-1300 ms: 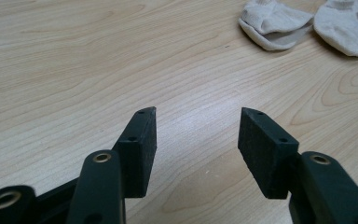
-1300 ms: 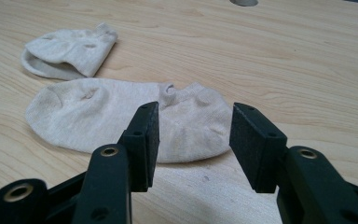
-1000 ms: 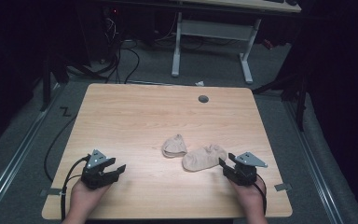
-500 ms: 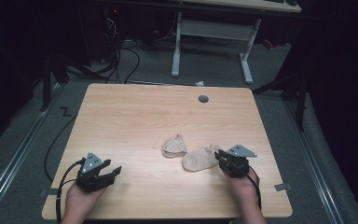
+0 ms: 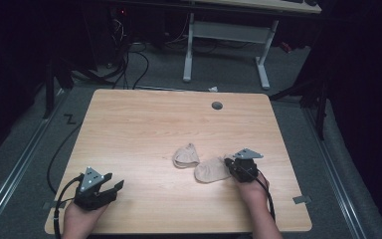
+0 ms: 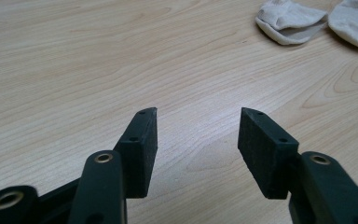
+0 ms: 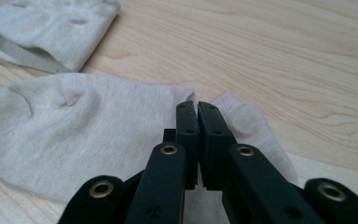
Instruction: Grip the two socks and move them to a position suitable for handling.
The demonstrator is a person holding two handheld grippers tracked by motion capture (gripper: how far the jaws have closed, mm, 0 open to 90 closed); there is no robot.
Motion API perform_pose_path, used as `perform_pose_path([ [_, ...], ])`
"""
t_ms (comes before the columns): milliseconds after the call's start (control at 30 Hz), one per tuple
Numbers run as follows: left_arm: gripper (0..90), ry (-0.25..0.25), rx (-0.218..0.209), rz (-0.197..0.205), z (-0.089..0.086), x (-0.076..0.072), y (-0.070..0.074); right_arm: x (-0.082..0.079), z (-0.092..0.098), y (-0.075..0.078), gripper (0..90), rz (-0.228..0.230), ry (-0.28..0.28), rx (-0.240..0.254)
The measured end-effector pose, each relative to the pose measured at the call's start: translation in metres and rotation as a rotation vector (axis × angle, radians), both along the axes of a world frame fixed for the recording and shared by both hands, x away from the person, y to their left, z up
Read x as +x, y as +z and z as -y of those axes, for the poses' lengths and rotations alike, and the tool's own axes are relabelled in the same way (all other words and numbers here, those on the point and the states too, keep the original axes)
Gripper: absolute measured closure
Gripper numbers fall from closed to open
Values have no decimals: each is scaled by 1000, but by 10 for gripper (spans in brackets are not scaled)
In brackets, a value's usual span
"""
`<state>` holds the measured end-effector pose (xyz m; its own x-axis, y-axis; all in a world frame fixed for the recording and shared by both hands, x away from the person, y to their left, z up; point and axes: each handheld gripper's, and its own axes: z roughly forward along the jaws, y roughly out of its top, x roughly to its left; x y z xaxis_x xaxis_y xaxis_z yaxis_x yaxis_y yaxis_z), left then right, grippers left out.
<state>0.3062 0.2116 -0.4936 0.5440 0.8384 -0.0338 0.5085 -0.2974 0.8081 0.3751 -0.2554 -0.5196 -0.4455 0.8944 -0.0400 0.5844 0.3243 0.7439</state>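
While the left gripper [image 5: 110, 188] sits at the near left corner of the wooden table [image 5: 144, 119], held by the person's left hand [image 5: 79, 221], its jaws stand wide apart with nothing but bare wood grain between them; the left gripper view [image 6: 196, 135] confirms that, pads clear of everything, hovering low over the tabletop. Cable [image 5: 59, 199] loops off it over the table's left edge. Moving right: two beige ankle socks lie near the middle of the table, toward the near edge. Folded sock [image 5: 186, 155] is the left one, small, bunched up, lying flat. Just beside it, touching or nearly so, is the flat sock [image 5: 212, 170], spread out with its opening end toward the right. Right gripper [image 5: 230, 165] is at that right end of the flat sock, held by the right hand [image 5: 252, 191]. Its jaws have just been closing and now stand nearly together; in the right gripper view [image 7: 198, 109] the tips meet over the sock's cuff edge, fabric on both sides of them, and they look pinched on it, though how much cloth is actually caught is hard to tell. Farther back on the right, a round cable grommet [image 5: 217, 105] sits in the tabletop.
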Motion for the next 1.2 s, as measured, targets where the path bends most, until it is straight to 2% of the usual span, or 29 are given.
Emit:
perform_pose_path([
  [167,478,-7,5,-1,2,0,0,2,-2,-6,876,-38,8,-20],
  [400,456,-16,5,-1,5,1,-1,-2,-3,-6,874,-38,13,-17],
  [700,434,-61,-6,-23,18,7,-3,-17,-8,-6,869,-32,58,-32],
  [833,432,-99,-8,-26,30,10,-2,-26,-13,-6,865,-30,84,-36],
  [933,431,-135,-4,-30,45,12,-3,-36,-19,-6,858,-37,127,-19],
  [1000,433,-147,0,-30,49,13,-3,-38,-21,-6,857,-34,133,-18],
  [1133,440,-191,7,-24,70,12,-4,-49,-30,-6,853,-37,173,-21],
  [1200,472,-222,16,-21,79,11,-4,-54,-36,-6,851,-36,194,-24],
])
